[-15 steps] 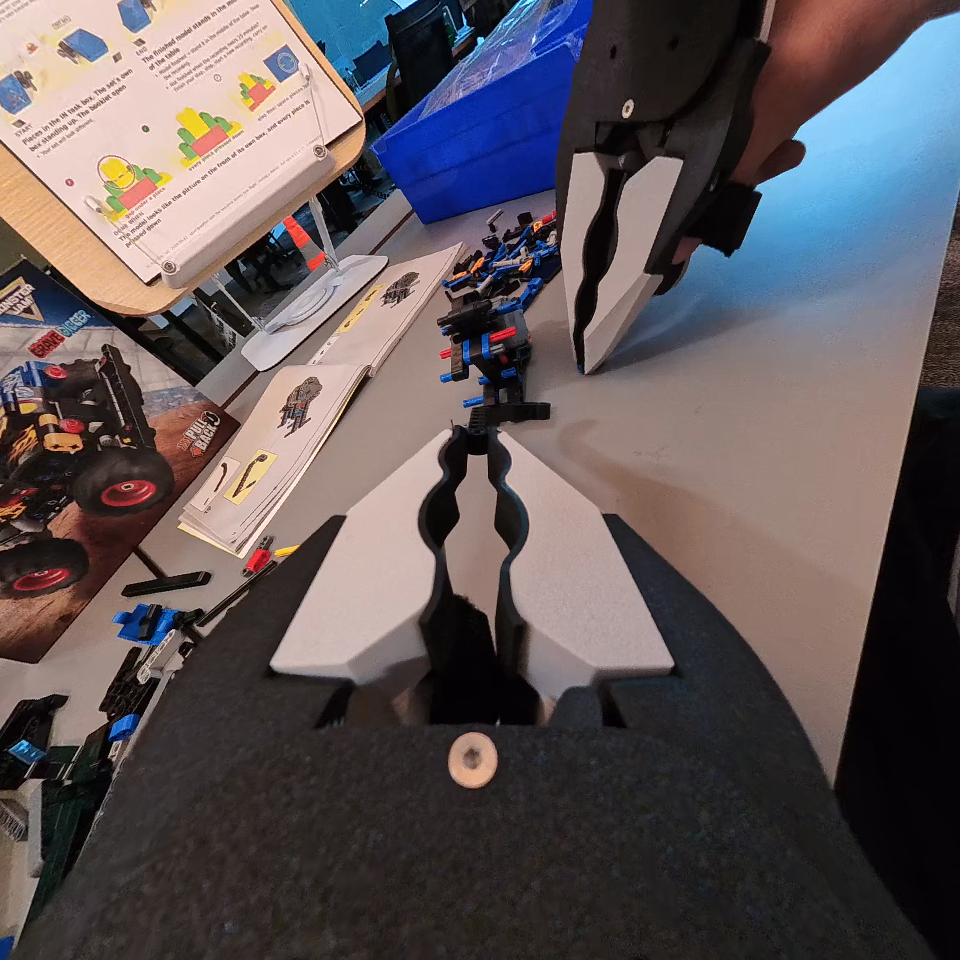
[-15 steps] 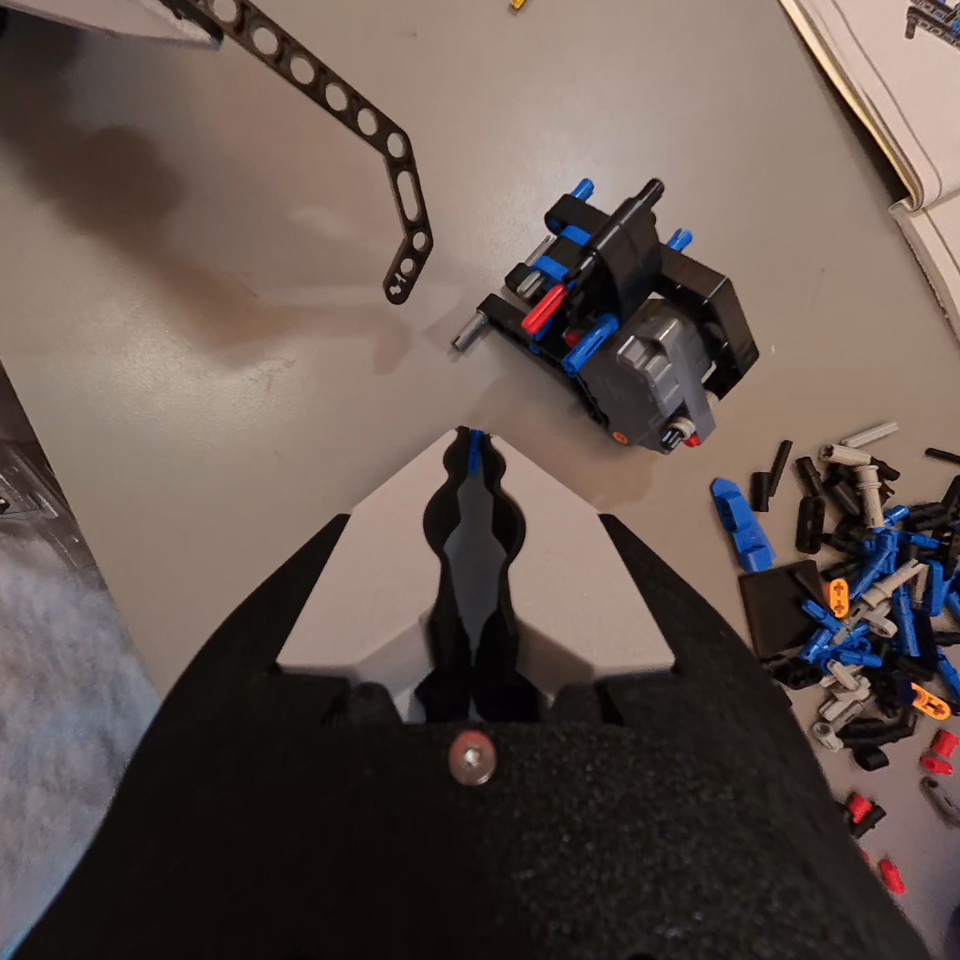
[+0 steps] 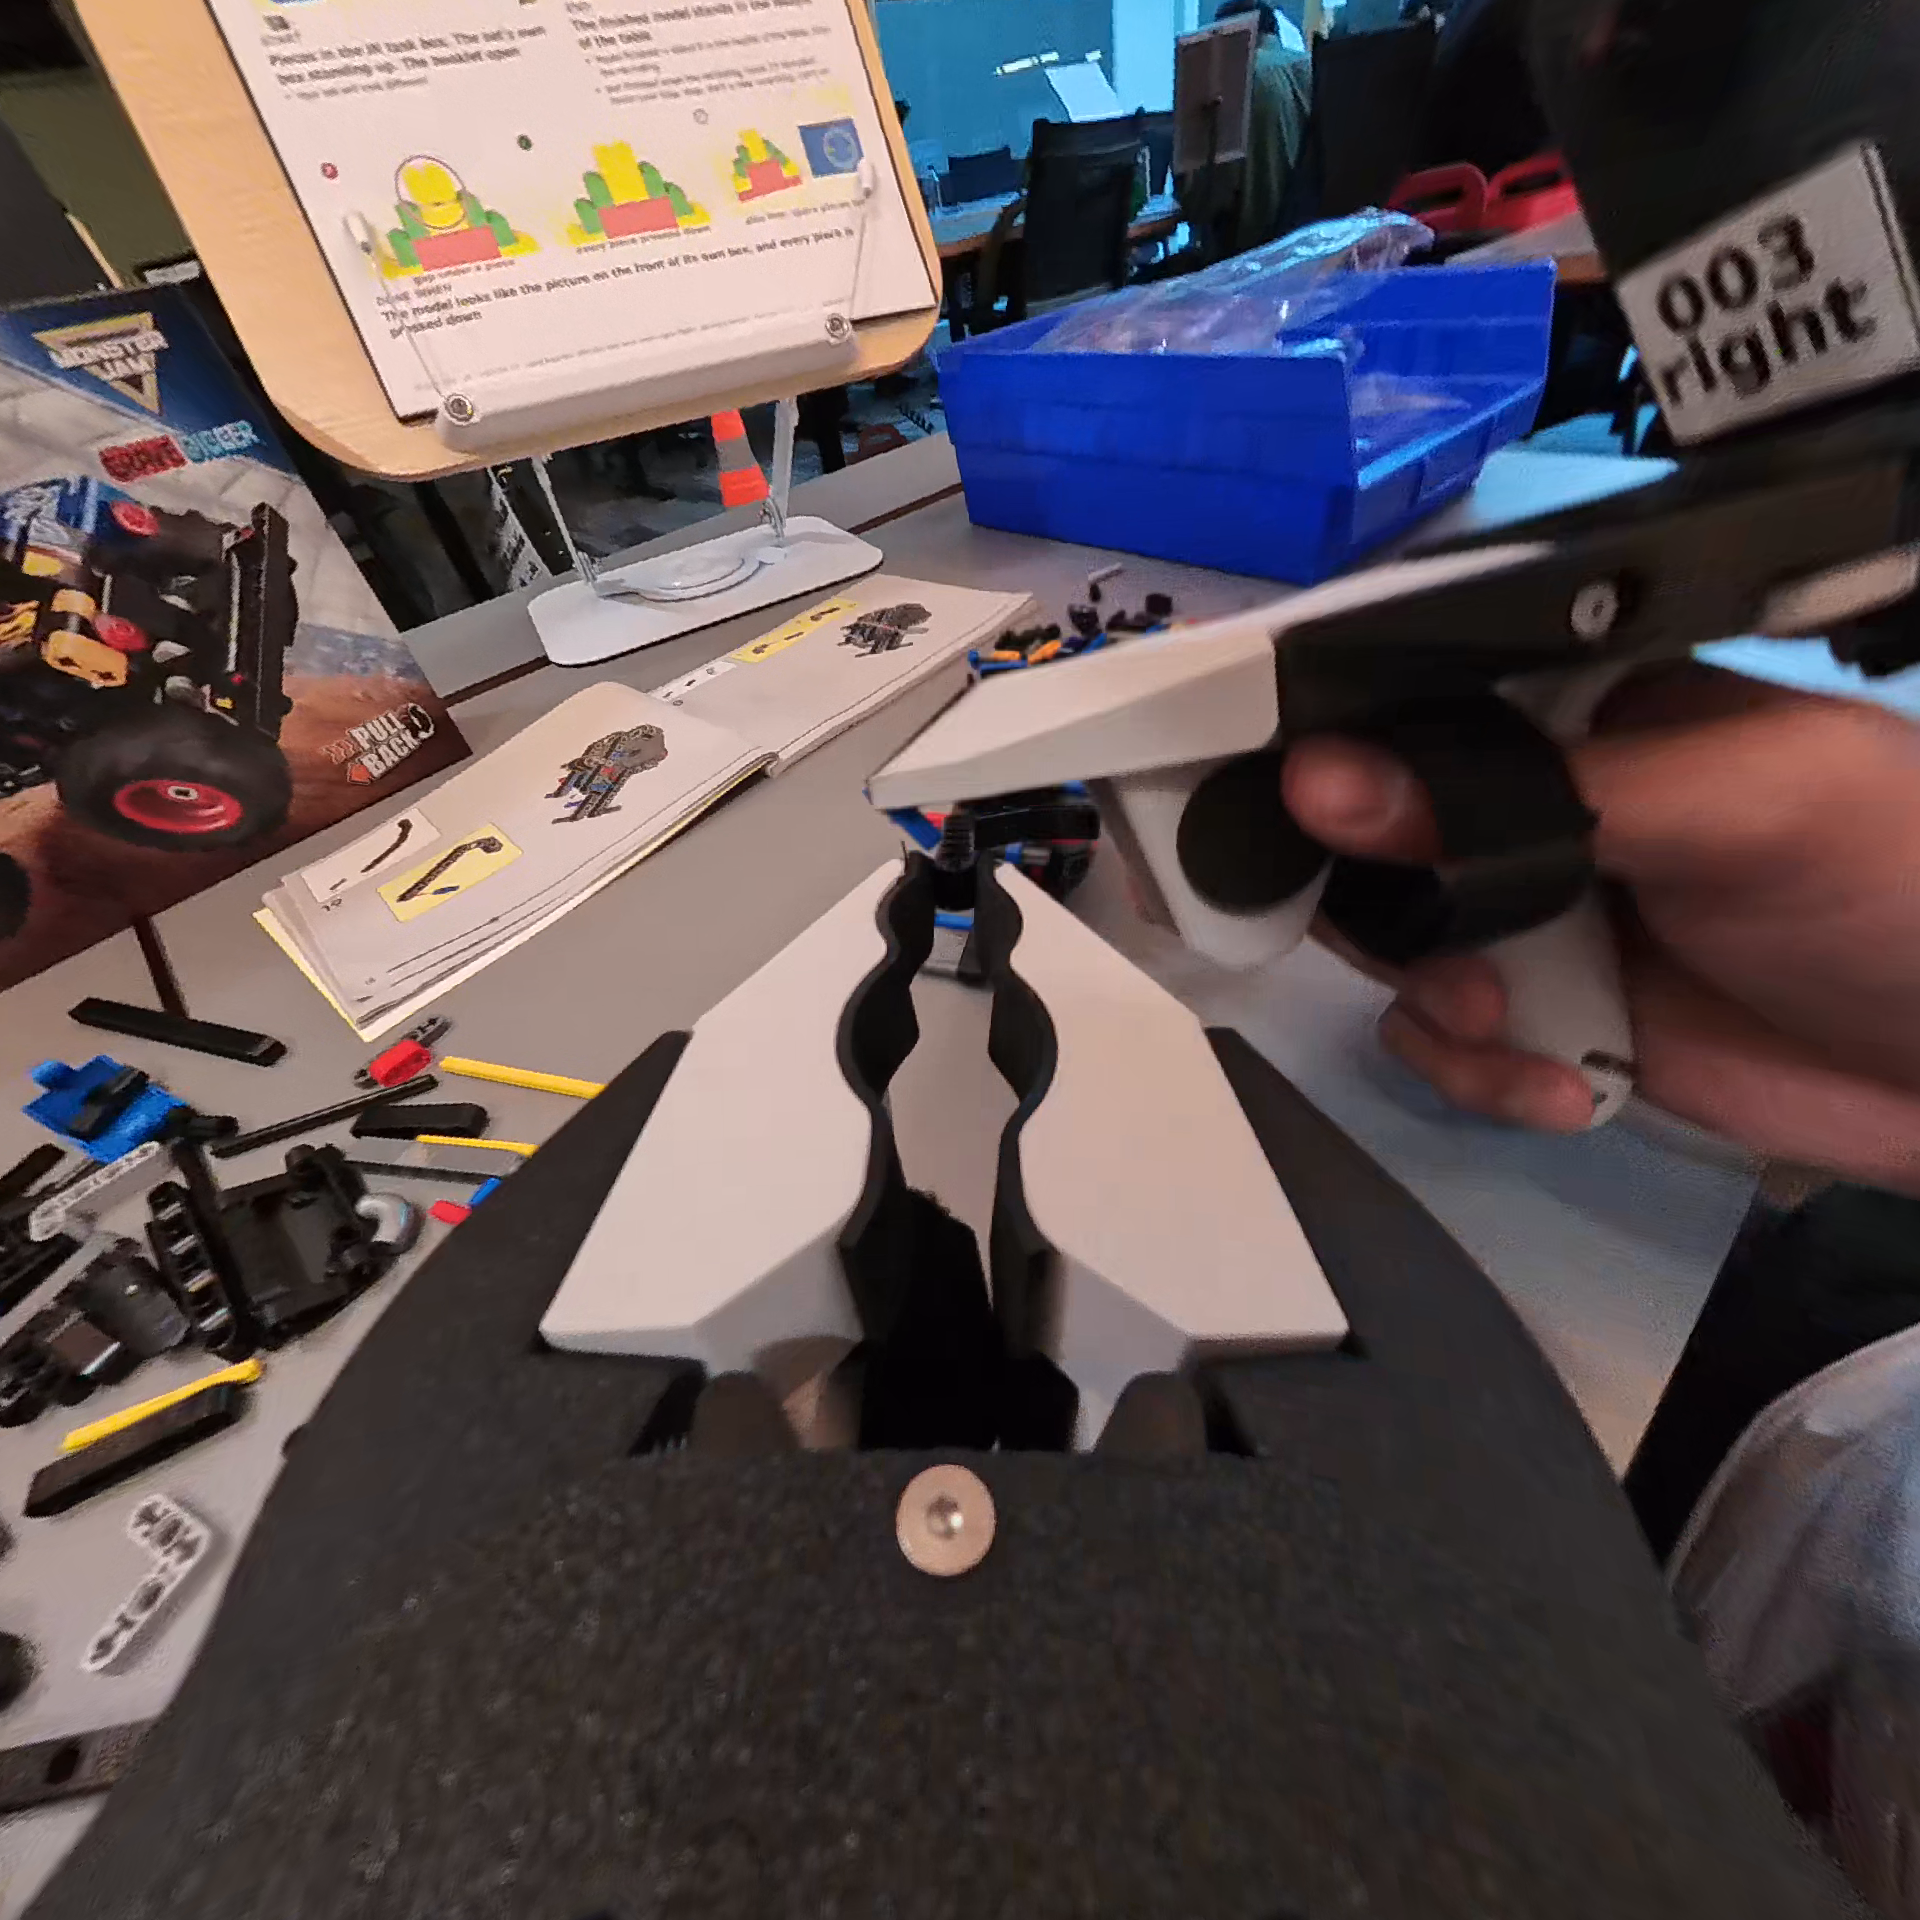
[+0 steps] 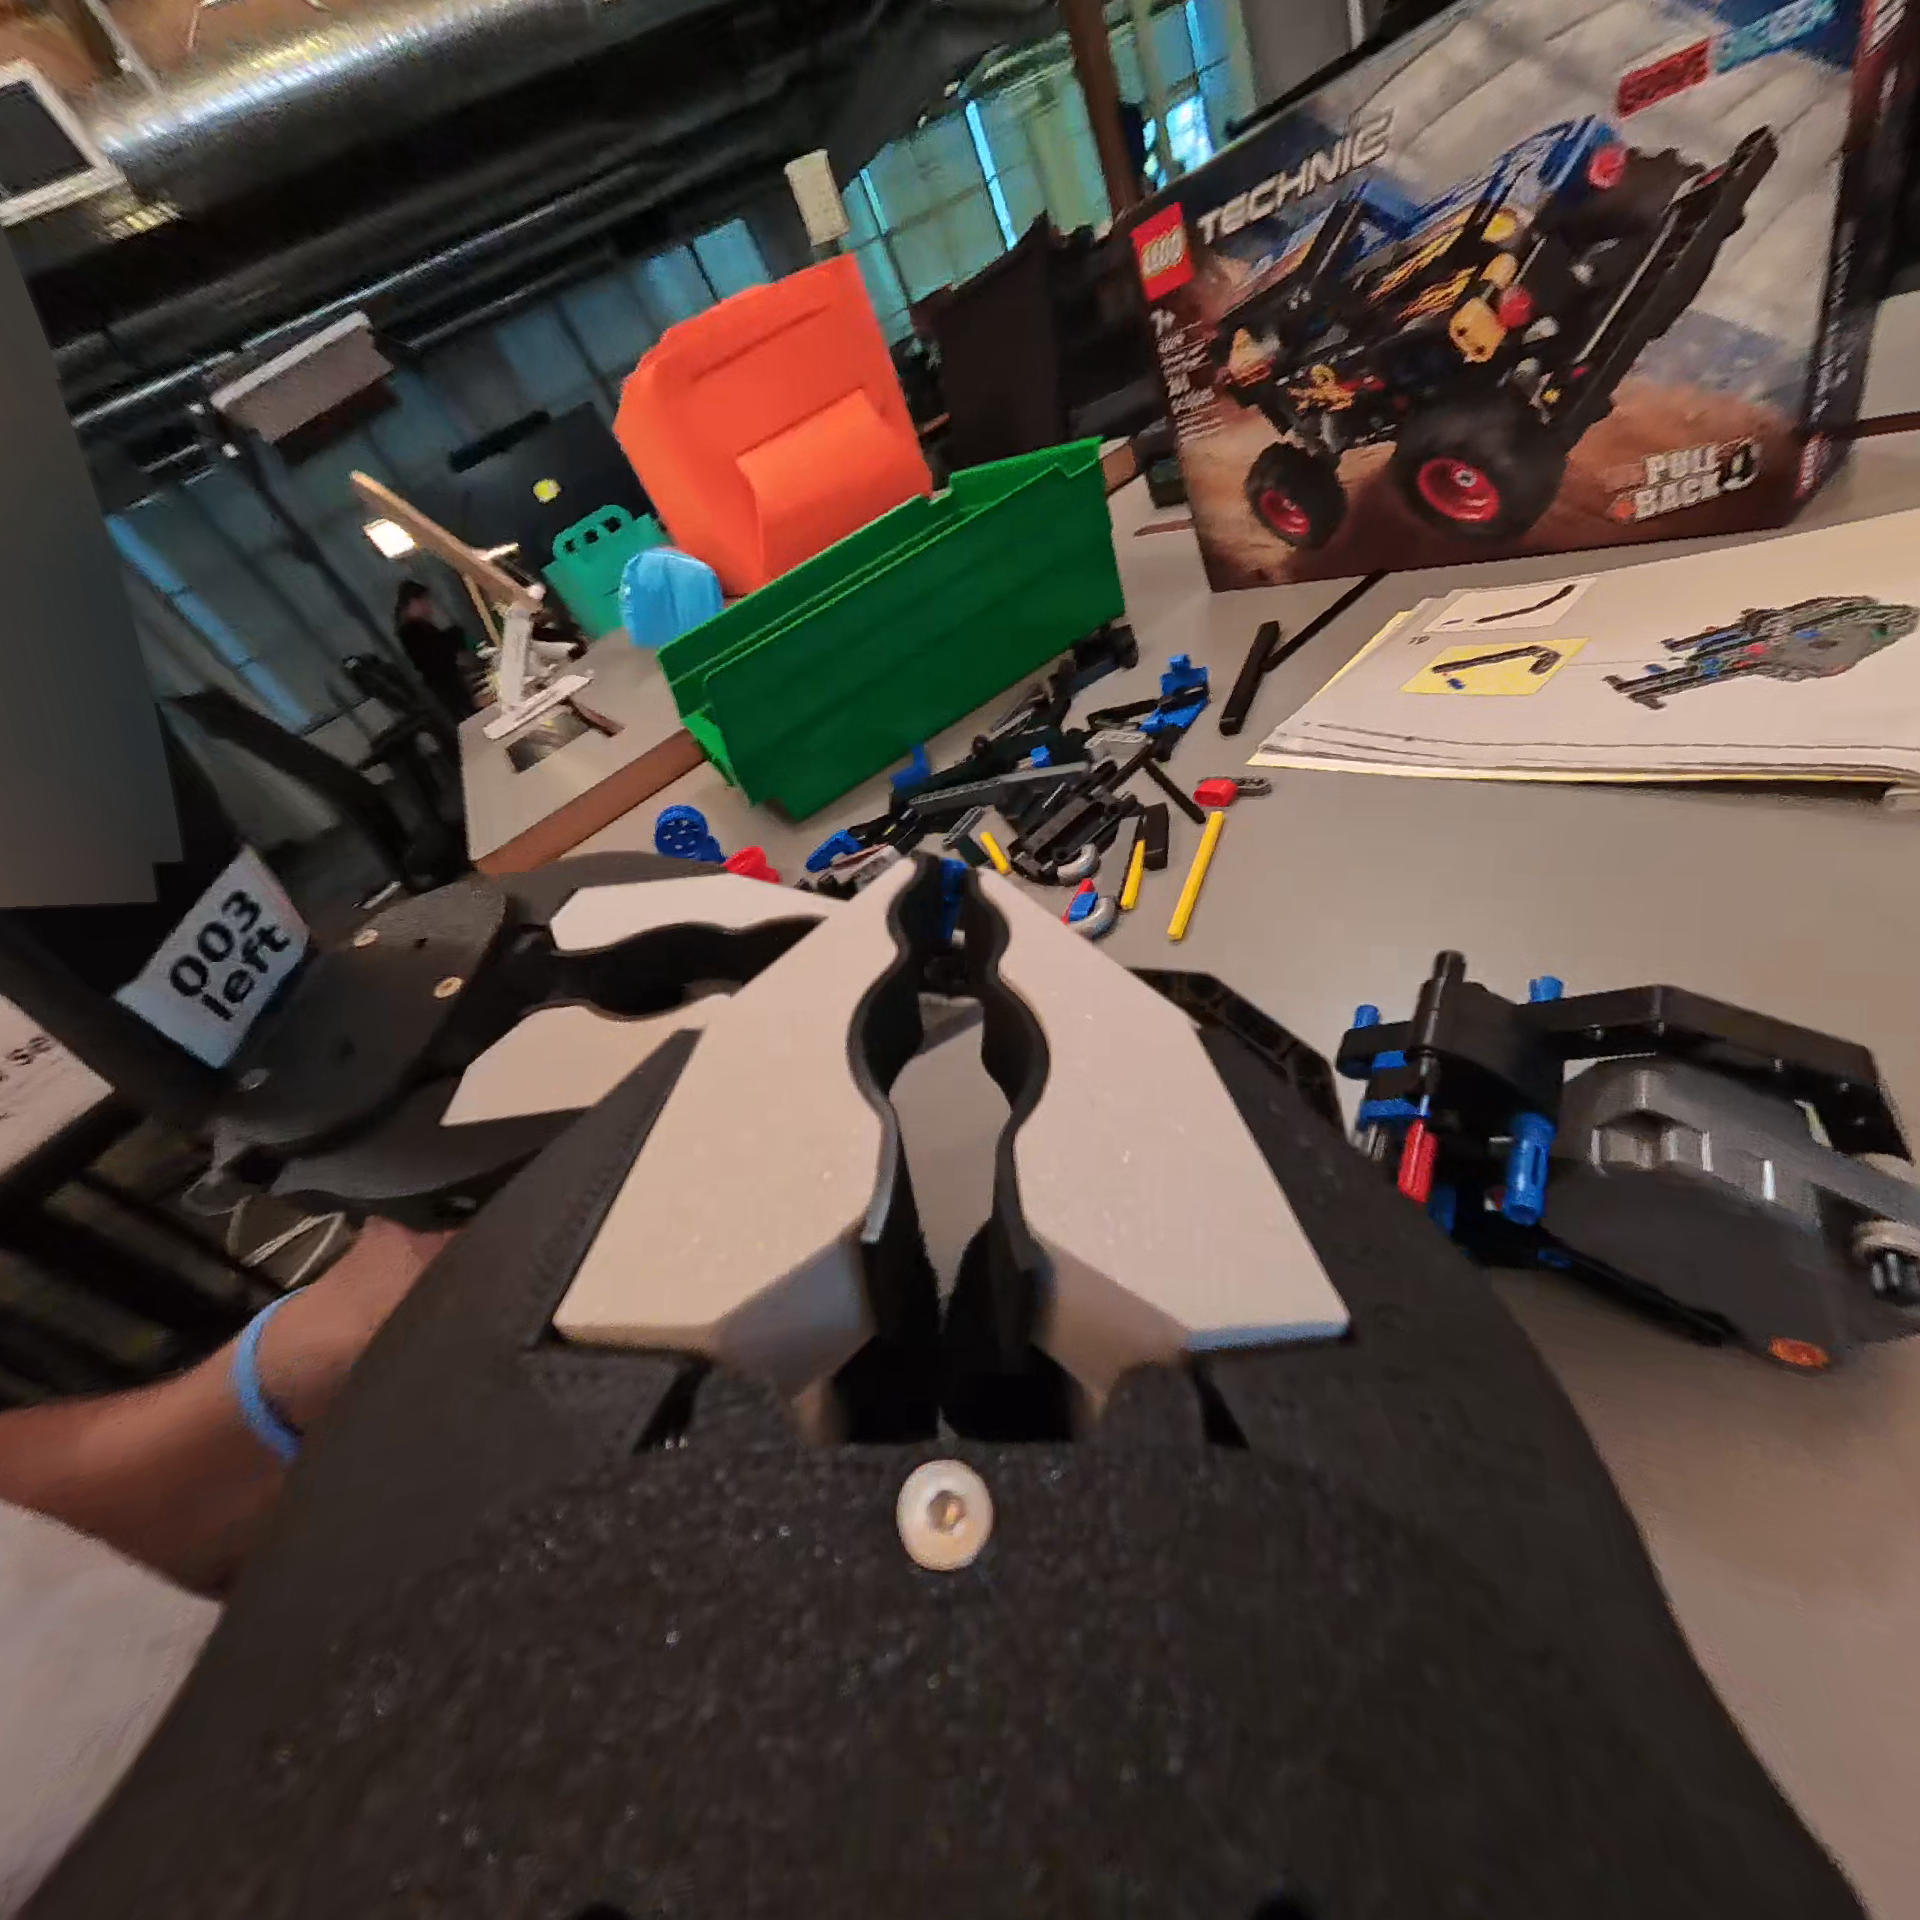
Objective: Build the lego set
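Risk: the small blue pin (image 4: 950, 902) pinched in the nearly closed right gripper (image 4: 945, 883) could slip beside the chassis (image 4: 1662, 1153); the left gripper (image 3: 948, 883) grips the black beam (image 4: 1262, 1039).

Txt on box (image 4: 1507, 343), instr. sheet (image 3: 582, 156), tags (image 3: 1766, 301)

An open-plan lab or workshop: a long grey table (image 3: 727, 914), a blue parts bin (image 3: 1236, 468) behind the open instruction booklet (image 3: 582, 800), more desks and chairs beyond, exposed ceiling ducting (image 4: 343, 94) overhead.
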A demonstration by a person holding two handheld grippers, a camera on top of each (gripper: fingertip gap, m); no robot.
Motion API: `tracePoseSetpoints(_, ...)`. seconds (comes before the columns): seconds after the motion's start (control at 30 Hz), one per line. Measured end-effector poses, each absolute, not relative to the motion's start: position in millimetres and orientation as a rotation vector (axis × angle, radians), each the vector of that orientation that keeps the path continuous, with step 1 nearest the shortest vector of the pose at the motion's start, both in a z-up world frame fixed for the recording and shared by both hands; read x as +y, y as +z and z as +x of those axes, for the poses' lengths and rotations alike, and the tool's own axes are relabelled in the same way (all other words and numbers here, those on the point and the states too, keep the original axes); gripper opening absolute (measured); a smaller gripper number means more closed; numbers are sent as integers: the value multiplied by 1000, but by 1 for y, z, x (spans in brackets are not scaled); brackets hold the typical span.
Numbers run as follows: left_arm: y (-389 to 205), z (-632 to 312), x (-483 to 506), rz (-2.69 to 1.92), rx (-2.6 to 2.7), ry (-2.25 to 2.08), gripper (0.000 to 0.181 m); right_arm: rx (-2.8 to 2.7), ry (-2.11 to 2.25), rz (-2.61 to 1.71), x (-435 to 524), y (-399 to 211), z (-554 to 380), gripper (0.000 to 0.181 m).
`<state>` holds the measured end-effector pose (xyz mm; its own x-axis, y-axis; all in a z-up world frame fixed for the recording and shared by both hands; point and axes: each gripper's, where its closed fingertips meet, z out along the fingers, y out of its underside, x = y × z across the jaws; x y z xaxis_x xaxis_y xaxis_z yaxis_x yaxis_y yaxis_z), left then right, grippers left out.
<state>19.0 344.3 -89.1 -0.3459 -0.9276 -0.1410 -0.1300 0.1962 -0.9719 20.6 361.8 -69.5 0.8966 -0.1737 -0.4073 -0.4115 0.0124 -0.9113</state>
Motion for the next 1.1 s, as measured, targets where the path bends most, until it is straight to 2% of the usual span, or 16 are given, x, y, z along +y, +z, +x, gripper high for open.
tracePoseSetpoints(0.57,-91,21,354,-1138,1624,-1254,6,486,230,-1562,357,-75,19,3)
tracePoseSetpoints(1.1,-93,17,347,-980,1701,-1183,6,399,244,-1607,355,-76,16,3)
